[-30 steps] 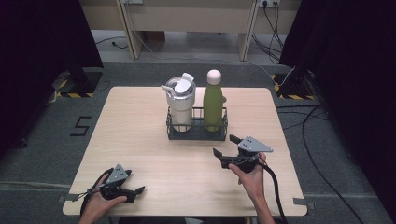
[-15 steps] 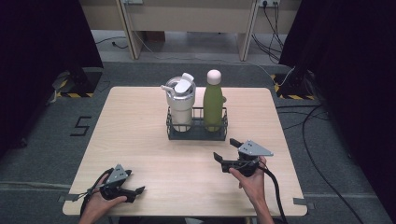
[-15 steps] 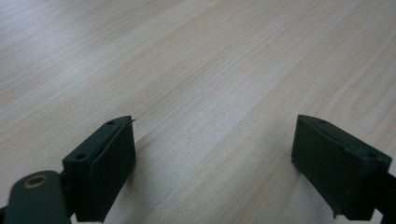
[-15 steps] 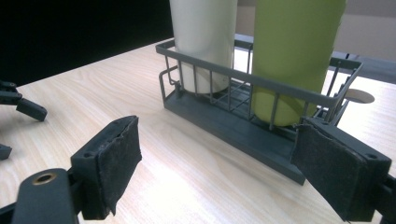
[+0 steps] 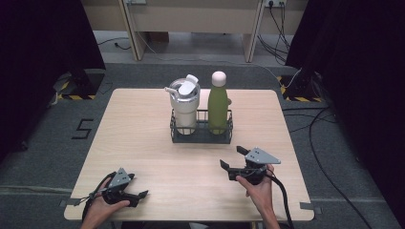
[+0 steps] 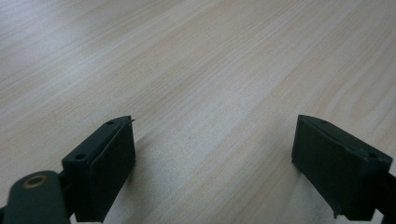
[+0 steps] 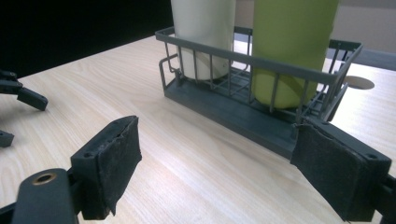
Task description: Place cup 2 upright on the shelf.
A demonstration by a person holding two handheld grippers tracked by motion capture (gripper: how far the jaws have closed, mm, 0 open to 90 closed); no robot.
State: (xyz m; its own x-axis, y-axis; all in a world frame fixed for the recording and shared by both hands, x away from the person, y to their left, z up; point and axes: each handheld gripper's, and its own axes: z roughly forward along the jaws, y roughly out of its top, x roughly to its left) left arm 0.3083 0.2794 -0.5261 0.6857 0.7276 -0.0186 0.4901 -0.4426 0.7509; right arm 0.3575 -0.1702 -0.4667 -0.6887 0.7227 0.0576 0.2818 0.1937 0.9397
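Both grippers are gaping empty; I'm drawing right gripper (image 5: 236, 163) back a touch from wire basket (image 5: 201, 135) at mid-table, left gripper (image 5: 138, 196) idling near edge, so no grasp is starting yet

Pale wood-grain desk (image 5: 143, 124), smooth with a soft sheen. Dark grey wire basket (image 7: 261, 93), matt, metal by the look. Green bottle (image 5: 218, 107) satin-smooth; white tumbler (image 5: 184, 107) smooth, faintly glossy. Right tongs (image 7: 219, 172) matt black plastic, pads (image 7: 116, 163) rough, cloth-like.
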